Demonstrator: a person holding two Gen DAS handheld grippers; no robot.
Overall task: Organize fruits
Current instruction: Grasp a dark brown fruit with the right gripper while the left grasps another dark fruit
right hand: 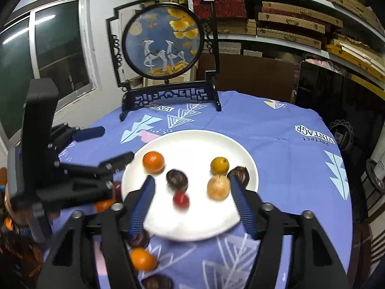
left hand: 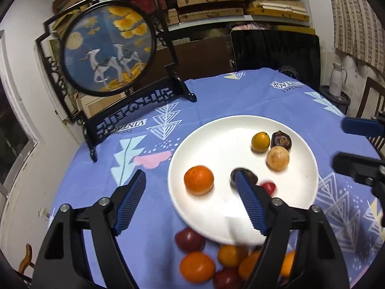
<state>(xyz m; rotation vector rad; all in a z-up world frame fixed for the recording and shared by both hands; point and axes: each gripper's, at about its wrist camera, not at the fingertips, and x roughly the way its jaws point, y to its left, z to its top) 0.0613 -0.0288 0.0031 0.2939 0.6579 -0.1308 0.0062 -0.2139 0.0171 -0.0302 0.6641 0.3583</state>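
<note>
Both grippers stand wide with nothing between their fingers: left gripper (left hand: 190,200), right gripper (right hand: 192,204). Six fruits lie on the white plate (left hand: 216,130); the loose fruits (left hand: 197,266) sit on the tabletop (left hand: 252,96) just off the plate's near rim, below and behind both grippers (the left seems nearer). The fruits are roundish, with no long axis. The cloth reads "Perfect VINTAGE" (right hand: 315,134).
</note>
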